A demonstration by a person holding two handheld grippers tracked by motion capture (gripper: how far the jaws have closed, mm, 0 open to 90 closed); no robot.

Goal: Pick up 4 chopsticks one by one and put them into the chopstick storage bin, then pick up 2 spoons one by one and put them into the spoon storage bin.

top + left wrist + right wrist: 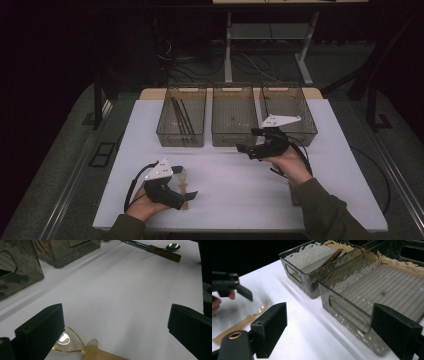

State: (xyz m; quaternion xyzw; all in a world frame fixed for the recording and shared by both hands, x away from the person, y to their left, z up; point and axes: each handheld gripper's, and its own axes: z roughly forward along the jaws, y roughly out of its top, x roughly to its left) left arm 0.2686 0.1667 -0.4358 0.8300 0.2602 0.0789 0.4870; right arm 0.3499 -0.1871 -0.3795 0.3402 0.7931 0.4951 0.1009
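Step in hand: sorting cutlery into the bins; I judge I am at the pick-up of the amber spoon [75, 346], not yet gripped.
Left hand-held gripper [186, 192]: jaws apart, nothing clamped; the amber spoon's bowl lies just inside my left jaw, flat on the worktop [235, 185].
Amber spoon: near edge of the worktop, well short of the middle bin [234, 122] and to its left.
Left bin [181, 120]: left of the middle bin, dark chopsticks [181, 116] inside.
Middle bin: looks nearly empty.
Right hand-held gripper [245, 149]: jaws wide apart, empty, hovering just in front of the middle bin.
Right bin [295, 112]: right of the middle bin; contents I cannot tell.
Next move: lower and centre my left jaws on the amber spoon's handle, close, lift. It is thin and flat, so it may slip.
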